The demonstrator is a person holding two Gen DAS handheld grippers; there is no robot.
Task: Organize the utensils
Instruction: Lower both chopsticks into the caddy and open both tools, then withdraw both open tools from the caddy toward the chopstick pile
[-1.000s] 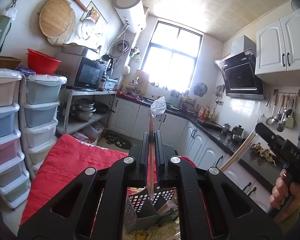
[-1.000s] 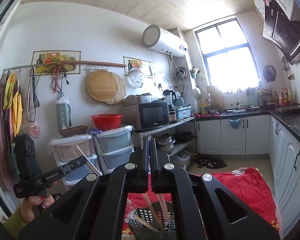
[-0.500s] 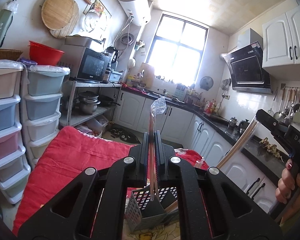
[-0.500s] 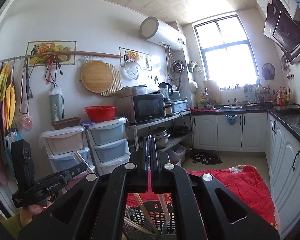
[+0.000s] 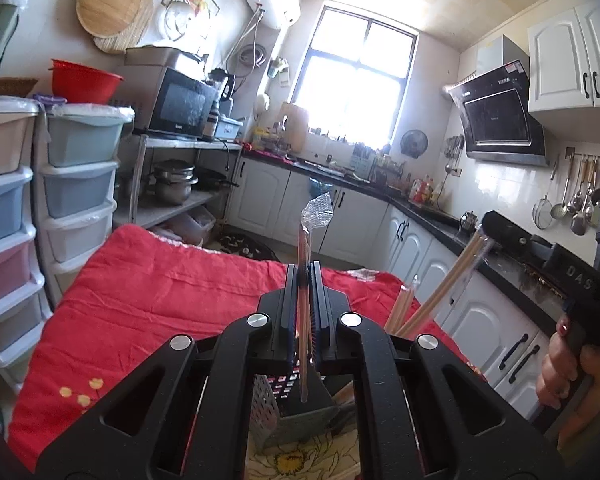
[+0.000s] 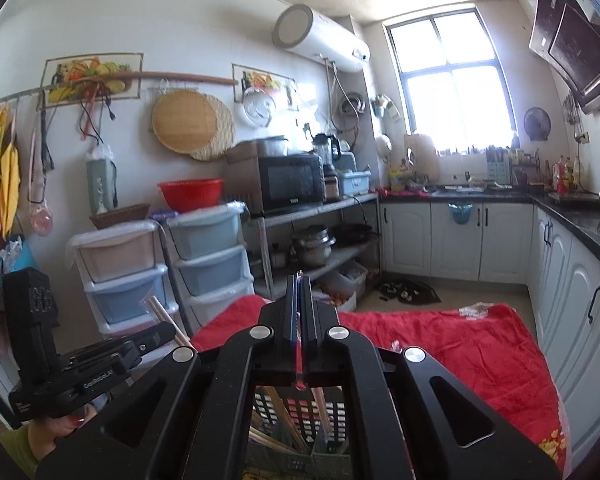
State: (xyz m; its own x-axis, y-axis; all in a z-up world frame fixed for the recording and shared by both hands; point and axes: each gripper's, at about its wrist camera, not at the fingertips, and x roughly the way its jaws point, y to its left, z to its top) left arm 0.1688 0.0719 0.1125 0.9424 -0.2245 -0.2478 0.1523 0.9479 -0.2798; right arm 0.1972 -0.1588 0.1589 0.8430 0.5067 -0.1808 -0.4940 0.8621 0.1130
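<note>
Left wrist view: left gripper (image 5: 304, 280) has its fingers (image 5: 289, 300) closed tight on a wrapped pair of chopsticks (image 5: 303, 320), held upright; the clear wrapper end sticks up above the fingers, lower end hangs over the grey utensil basket (image 5: 273, 408). Basket sits on the bench near its front edge, on a red cloth (image 5: 159, 300) w/ a yellow flower print just in front. More chopsticks already lean in the basket. To the right, the right gripper (image 5: 488, 228) grips another wrapped chopstick bundle (image 5: 448, 284), tilted, lower end reaching down twd the basket. The person's right hand (image 5: 568, 372) wraps the handle.

Right wrist view: right gripper (image 6: 298, 292) fingers (image 6: 289, 308) pinched shut on the thin wrapped bundle (image 6: 298, 360); only a sliver shows betw. them, w/ a red bit below. The basket (image 6: 300, 412) lies directly under, several sticks leaning inside. Left gripper (image 6: 167, 330) is at left edge, its chopsticks (image 6: 161, 312) poking up past the fingers. Left hand (image 6: 65, 428) partly seen beneath it. Red cloth (image 6: 460, 344) covers the bench beyond, to its far edge.
</note>
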